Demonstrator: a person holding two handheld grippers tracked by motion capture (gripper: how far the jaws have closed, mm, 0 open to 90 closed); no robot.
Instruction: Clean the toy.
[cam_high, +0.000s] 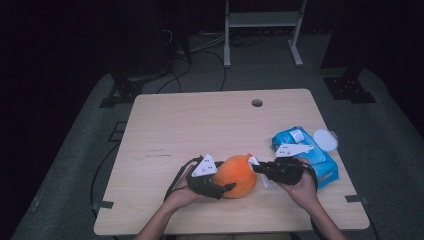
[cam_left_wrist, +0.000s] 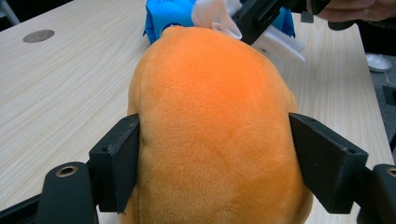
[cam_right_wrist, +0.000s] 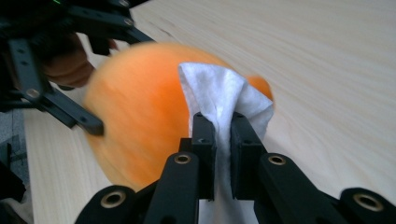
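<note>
An orange plush toy (cam_high: 239, 175) lies on the wooden table (cam_high: 200, 125) near its front edge. My left gripper (cam_high: 230, 181) comes in from the left, and its two jaws press the plush's (cam_left_wrist: 215, 116) sides, one on each flank. My right gripper (cam_high: 256, 168) reaches in from the right, shut on a white wipe (cam_right_wrist: 219, 88). The wipe (cam_left_wrist: 217, 16) rests against the plush's far, upper end (cam_right_wrist: 135, 116). In the right gripper view, my right gripper (cam_right_wrist: 223, 121) pinches the wipe's folded middle while the left gripper's fingers (cam_right_wrist: 70, 112) show at the left.
A blue pack of wipes (cam_high: 310, 155) lies right behind my right hand, with a white round lid (cam_high: 325, 139) beside it at the table's right edge. A cable hole (cam_high: 257, 103) sits at the table's far side. Dark floor and stands surround the table.
</note>
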